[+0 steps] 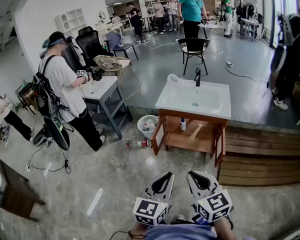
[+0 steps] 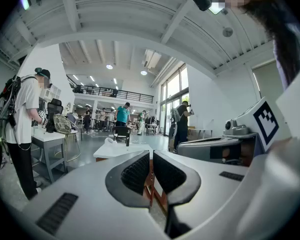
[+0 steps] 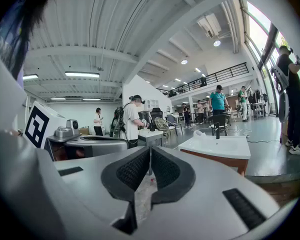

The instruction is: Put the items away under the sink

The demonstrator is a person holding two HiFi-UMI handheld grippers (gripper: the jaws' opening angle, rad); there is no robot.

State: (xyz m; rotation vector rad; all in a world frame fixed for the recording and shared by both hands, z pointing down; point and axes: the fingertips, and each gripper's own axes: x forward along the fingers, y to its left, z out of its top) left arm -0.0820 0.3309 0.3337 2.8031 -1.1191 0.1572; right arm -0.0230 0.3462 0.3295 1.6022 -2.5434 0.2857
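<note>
Head view: a plastic bottle (image 1: 140, 143) lies on the floor beside the sink cabinet (image 1: 185, 140), well ahead. It is probably light and slippery, best gripped mid-body. Left gripper view: left hand-held gripper (image 2: 151, 156) closed, empty. Right gripper view: right hand-held gripper (image 3: 149, 151) closed, empty.

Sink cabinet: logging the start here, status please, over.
Left gripper and right gripper both shut, empty, short of the sink cabinet. Bottle lying on the floor beside it. Wastebasket alongside, off the path.
</note>
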